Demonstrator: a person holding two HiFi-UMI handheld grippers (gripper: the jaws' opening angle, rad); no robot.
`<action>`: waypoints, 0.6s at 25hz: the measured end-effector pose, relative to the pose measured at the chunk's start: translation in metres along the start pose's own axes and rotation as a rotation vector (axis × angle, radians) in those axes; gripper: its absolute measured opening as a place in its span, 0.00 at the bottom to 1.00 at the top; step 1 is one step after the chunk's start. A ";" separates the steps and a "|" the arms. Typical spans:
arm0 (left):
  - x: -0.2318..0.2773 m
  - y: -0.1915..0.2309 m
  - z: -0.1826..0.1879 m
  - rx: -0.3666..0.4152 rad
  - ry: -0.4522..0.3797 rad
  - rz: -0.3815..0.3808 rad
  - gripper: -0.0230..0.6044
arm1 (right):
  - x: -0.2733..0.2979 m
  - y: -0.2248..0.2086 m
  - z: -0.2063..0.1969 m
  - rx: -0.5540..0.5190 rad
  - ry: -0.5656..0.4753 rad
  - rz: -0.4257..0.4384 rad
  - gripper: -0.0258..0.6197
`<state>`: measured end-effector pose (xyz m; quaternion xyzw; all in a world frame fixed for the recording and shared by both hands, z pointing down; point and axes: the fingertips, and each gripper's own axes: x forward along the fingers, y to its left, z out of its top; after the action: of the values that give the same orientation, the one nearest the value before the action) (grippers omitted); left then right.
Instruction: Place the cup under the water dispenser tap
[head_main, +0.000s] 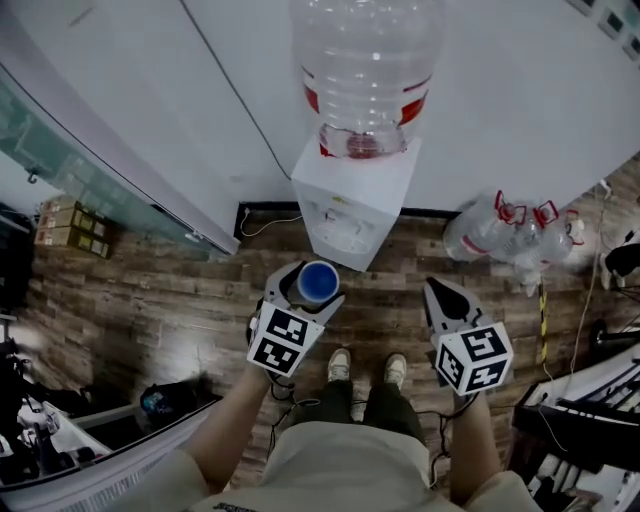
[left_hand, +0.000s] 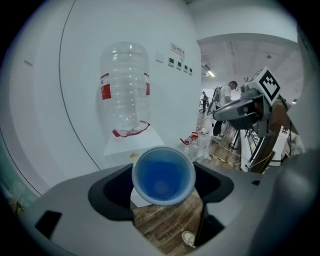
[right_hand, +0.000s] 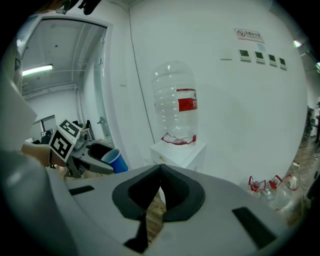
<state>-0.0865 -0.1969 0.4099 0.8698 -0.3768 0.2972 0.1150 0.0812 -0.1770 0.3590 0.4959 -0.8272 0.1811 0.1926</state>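
Observation:
A blue cup stands upright between the jaws of my left gripper, which is shut on it; in the left gripper view its open mouth faces the camera. The white water dispenser stands against the wall just ahead, topped by a large clear bottle with a red label. The cup is short of the dispenser's front, over the wooden floor. My right gripper hangs to the right with its jaws together and nothing in them. The right gripper view shows the dispenser and the held cup.
Several empty clear bottles with red handles lie on the floor right of the dispenser. A glass partition and stacked boxes are at the left. Stands and equipment crowd the right. A cable runs by the wall.

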 end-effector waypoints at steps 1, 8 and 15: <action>0.007 0.001 -0.003 -0.002 0.010 0.005 0.63 | 0.005 -0.004 -0.003 0.000 0.004 0.003 0.05; 0.064 0.017 -0.013 -0.062 0.055 0.062 0.63 | 0.053 -0.047 -0.013 -0.002 0.050 0.061 0.05; 0.118 0.028 -0.035 -0.180 0.080 0.144 0.63 | 0.111 -0.093 -0.022 -0.060 0.088 0.139 0.05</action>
<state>-0.0580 -0.2705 0.5089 0.8141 -0.4585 0.3042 0.1857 0.1187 -0.2902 0.4431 0.4230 -0.8554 0.1905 0.2305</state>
